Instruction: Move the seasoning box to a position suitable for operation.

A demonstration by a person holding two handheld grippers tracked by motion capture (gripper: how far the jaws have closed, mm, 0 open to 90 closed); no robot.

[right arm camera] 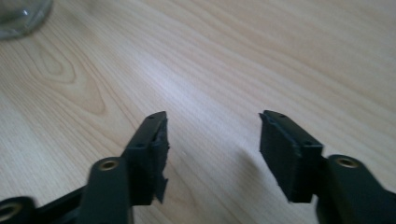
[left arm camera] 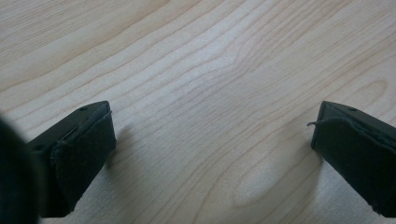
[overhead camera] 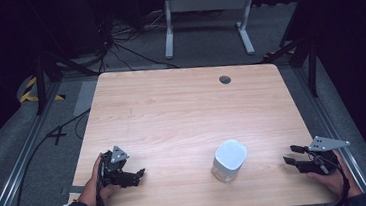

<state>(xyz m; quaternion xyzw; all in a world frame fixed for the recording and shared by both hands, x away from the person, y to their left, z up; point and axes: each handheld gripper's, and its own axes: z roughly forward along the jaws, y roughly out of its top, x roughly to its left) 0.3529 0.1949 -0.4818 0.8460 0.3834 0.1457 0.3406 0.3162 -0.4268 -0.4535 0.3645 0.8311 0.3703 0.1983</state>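
Standing upright w/ white lid up, jar (overhead camera: 229, 160) sits btwn spread left gripper (overhead camera: 139, 174) & spread right gripper (overhead camera: 293, 154).

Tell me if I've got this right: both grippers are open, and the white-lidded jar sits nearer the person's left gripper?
Not quite. Both are open, but the jar sits nearer the right gripper than the left gripper, as the high view shows.
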